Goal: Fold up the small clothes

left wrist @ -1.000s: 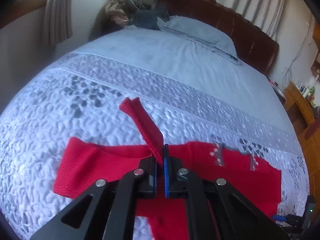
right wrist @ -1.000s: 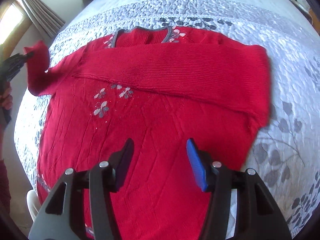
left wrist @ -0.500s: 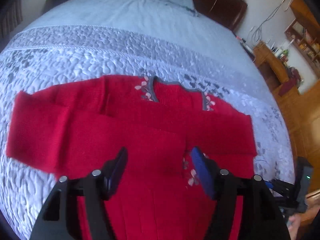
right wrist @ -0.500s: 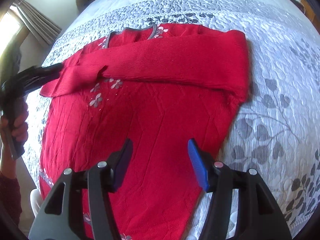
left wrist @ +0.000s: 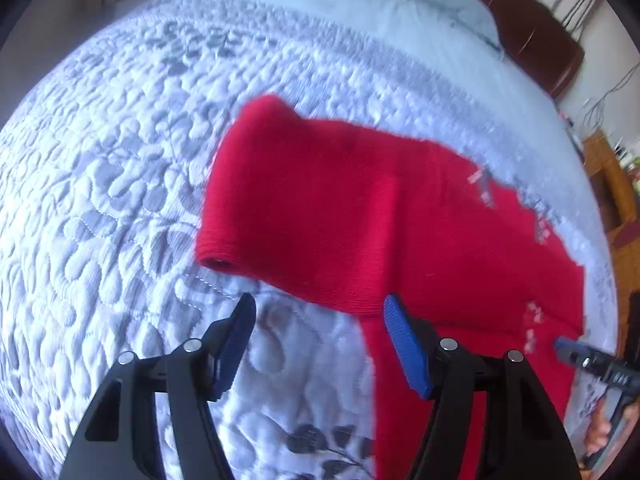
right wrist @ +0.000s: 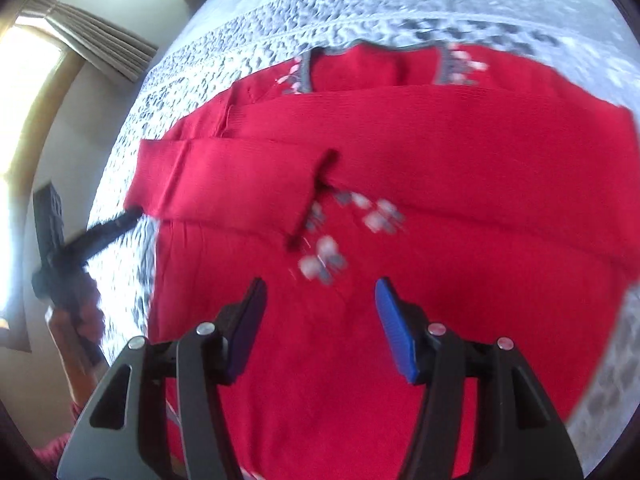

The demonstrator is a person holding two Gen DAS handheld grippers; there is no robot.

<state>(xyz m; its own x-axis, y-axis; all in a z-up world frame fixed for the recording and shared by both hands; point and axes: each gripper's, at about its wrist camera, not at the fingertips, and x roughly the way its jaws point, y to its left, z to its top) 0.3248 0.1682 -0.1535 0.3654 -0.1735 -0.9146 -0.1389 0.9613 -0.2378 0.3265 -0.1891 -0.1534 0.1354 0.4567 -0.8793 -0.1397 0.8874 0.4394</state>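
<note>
Your daylight enters at nine o'clock, window (right wrist: 24, 80) blown out; both views motion-blurred, quilt (left wrist: 100, 200) smeared, fisheye rims dark.

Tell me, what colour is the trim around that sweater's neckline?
Grey, edging the neckline of the red sweater; clearest in the right wrist view.

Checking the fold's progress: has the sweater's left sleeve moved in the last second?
Yes. The left sleeve now lies folded across the red sweater, no longer lifted beyond its edge over the quilt.
</note>
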